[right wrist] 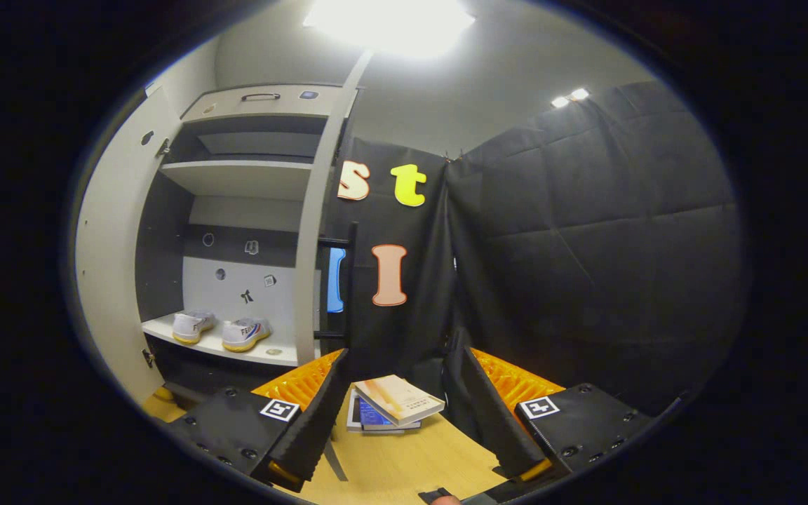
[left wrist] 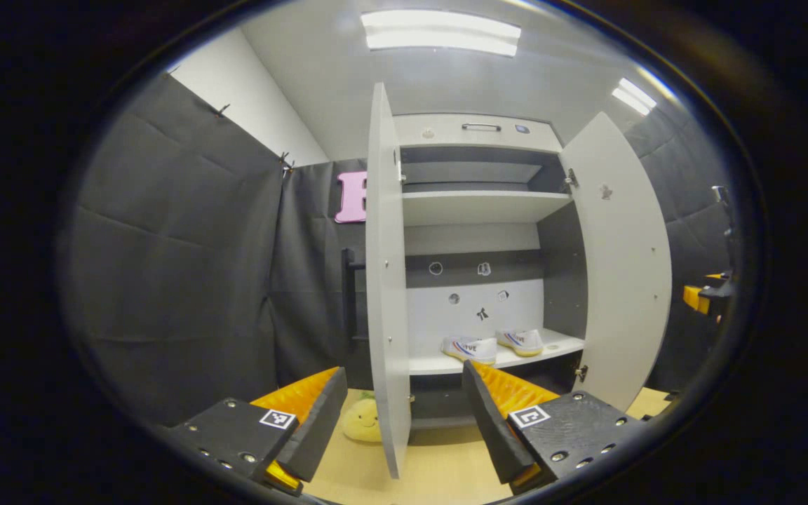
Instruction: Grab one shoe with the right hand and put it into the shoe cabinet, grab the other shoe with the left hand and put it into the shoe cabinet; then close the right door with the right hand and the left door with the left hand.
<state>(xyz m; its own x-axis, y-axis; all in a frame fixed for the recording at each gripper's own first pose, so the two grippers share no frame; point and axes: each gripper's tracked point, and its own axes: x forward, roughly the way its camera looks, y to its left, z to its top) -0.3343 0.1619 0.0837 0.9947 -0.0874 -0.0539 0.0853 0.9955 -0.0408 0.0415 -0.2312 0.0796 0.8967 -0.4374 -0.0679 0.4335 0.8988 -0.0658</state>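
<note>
1. White shoes, two of them: left shoe [left wrist: 470, 348] and right shoe [left wrist: 522, 341] side by side on the shoe cabinet [left wrist: 481, 207] low shelf, around 5 o'clock.
2. Two doors: left door [left wrist: 384, 280], right door [left wrist: 621, 266], both swung open.
3. Two grippers: left gripper [left wrist: 404, 414] and right gripper [right wrist: 393, 414], both spread wide, holding nothing.
4. Two books [right wrist: 393, 405] stacked at 6 o'clock in the right gripper view.

I see the tall white shoe cabinet [left wrist: 477, 210] with dark inner walls standing open. Two white low-top sneakers with yellowish soles sit side by side on its lower white shelf [left wrist: 558, 345]: the left sneaker [left wrist: 470, 348] and the right sneaker [left wrist: 520, 341], toes angled outward (upright, close together). The flat white left door [left wrist: 384, 280] swings toward me, nearly edge-on; the flat white right door [left wrist: 621, 266] stands wide open.
</note>
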